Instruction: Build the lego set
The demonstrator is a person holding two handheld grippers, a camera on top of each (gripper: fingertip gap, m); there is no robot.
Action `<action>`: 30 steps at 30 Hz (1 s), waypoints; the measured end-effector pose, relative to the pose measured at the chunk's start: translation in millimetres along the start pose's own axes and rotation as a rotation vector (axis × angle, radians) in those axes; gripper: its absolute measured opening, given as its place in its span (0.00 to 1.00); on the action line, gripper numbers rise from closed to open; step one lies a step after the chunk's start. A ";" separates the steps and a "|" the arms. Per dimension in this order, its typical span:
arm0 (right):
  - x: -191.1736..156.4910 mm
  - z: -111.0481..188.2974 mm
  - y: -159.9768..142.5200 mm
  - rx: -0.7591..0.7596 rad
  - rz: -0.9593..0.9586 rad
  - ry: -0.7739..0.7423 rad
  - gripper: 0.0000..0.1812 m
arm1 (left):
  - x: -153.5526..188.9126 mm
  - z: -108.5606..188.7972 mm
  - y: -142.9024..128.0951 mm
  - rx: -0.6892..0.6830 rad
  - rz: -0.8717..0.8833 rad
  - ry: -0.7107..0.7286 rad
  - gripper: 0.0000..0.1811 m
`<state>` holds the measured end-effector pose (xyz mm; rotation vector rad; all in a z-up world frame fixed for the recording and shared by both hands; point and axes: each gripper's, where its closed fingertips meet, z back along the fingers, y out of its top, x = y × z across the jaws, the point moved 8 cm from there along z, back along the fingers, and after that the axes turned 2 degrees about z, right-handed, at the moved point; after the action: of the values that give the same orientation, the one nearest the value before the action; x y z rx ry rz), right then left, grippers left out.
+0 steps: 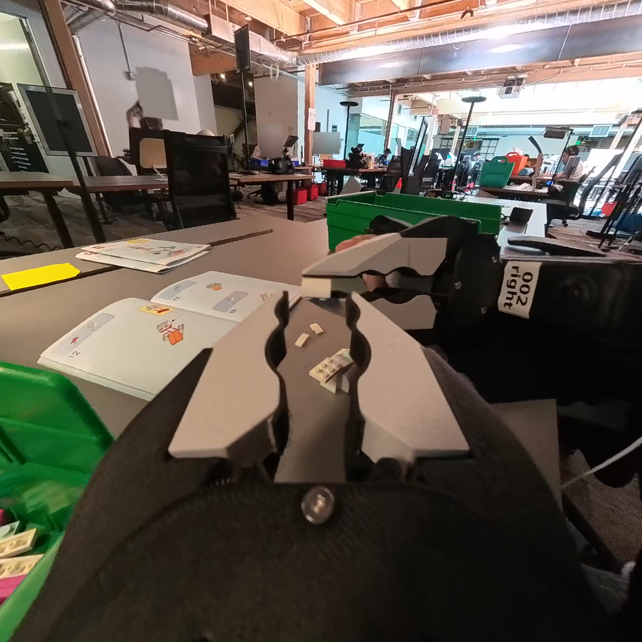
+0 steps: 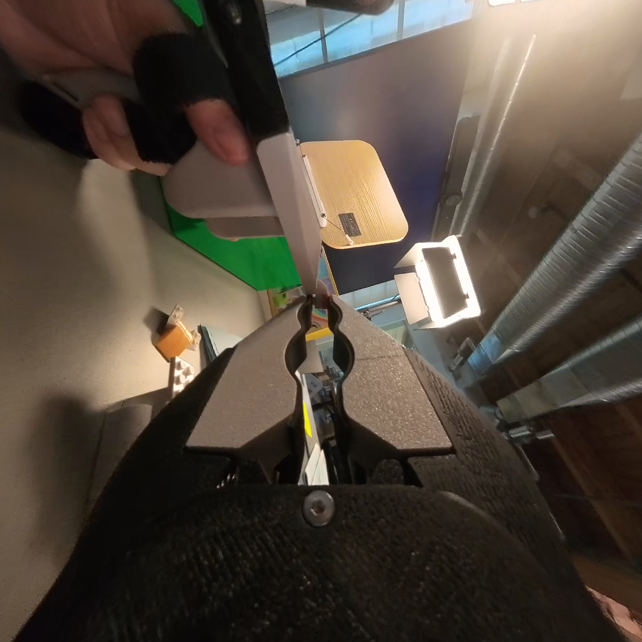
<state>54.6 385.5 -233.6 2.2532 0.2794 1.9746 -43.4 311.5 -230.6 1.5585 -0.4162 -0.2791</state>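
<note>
My left gripper (image 1: 318, 303) is open, with its fingers spread over the dark table. My right gripper (image 1: 312, 278) reaches in from the right and is shut on a small cream brick (image 1: 315, 288), held just above the left fingertips. In the right wrist view my right gripper (image 2: 317, 303) pinches the small brick (image 2: 319, 297), and a left finger (image 2: 298, 222) comes down with its tip against it. Two small cream curved pieces (image 1: 301, 339) and a white brick assembly (image 1: 331, 370) lie on the table between the left fingers. An orange-and-white assembly (image 2: 175, 335) and a white plate (image 2: 180, 377) also lie on the table.
An open instruction booklet (image 1: 139, 333) lies to the left, with more booklets (image 1: 146, 253) and a yellow sheet (image 1: 38, 276) behind it. A green bin (image 1: 41, 434) holding bricks sits at near left. Another green bin (image 1: 410, 215) stands at the back right. A person's hand (image 2: 114, 114) grips the left gripper.
</note>
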 end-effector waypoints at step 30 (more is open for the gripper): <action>21.3 -1.9 -10.2 0.216 -1.185 0.304 0.03 | 5.3 9.5 30.0 -0.008 -0.292 -0.032 0.12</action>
<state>54.8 400.2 -215.1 1.2291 1.4812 1.5511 -45.3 300.8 -200.6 1.6073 -0.2107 -0.5307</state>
